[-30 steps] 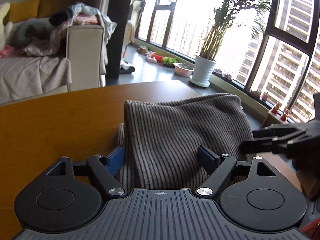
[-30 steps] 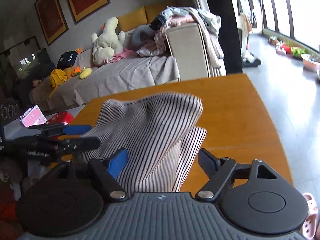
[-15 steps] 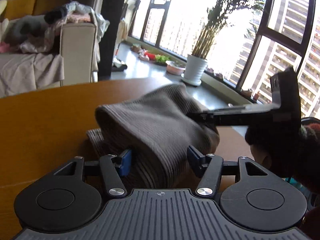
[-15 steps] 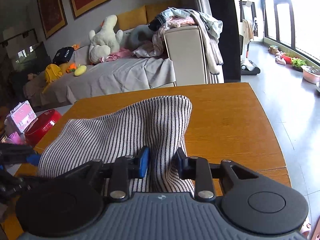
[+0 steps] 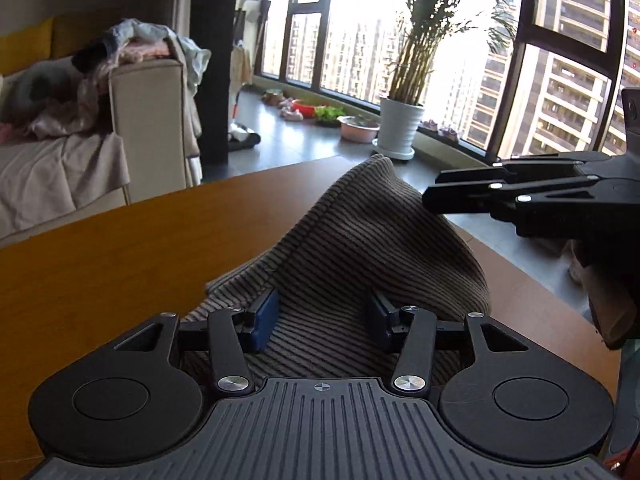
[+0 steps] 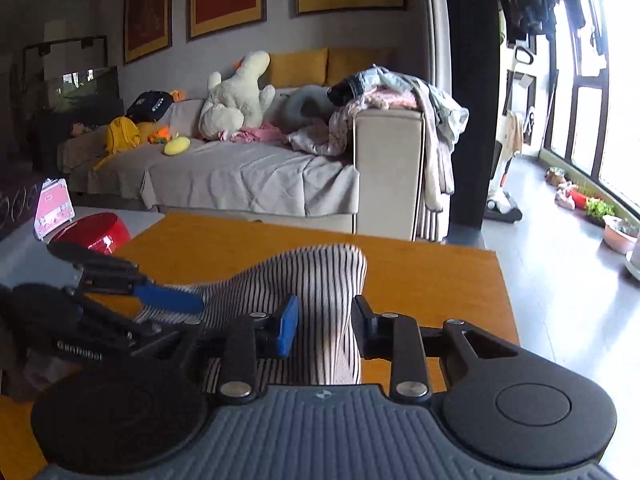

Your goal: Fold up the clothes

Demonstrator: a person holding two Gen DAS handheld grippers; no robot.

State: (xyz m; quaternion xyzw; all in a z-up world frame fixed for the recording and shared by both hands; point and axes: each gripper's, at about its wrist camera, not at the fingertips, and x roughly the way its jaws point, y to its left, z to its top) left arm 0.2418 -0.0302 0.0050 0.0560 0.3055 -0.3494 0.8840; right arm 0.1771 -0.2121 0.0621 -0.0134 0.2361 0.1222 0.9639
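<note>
The striped garment (image 5: 360, 248) lay on the wooden table (image 5: 100, 264), bunched and lifted into a ridge between the two grippers. In the left wrist view, the left gripper (image 5: 324, 320) had the cloth running up between its blue pads; its jaws were closing, and the fabric filled the gap and draped over the right-hand pad. Whether both pads pressed firmly was hard to judge, though the left pad lay against the cloth. The right gripper (image 5: 436, 192) came in from the right of that view, its tips meeting the raised far edge of the garment.

In the right wrist view, the right gripper (image 6: 324, 324) pinched a tall fold of the garment (image 6: 320, 280), the pads squeezed against both sides of it. The fold stood above the table (image 6: 420, 280), its top curling over to the right. The left gripper (image 6: 168, 300) entered from the left, one blue finger lying on the cloth's lower left part.

The near part of the garment was hidden under both gripper bodies. The garment's kind could not be made out. Behind the table stood a sofa (image 6: 248, 176).
</note>
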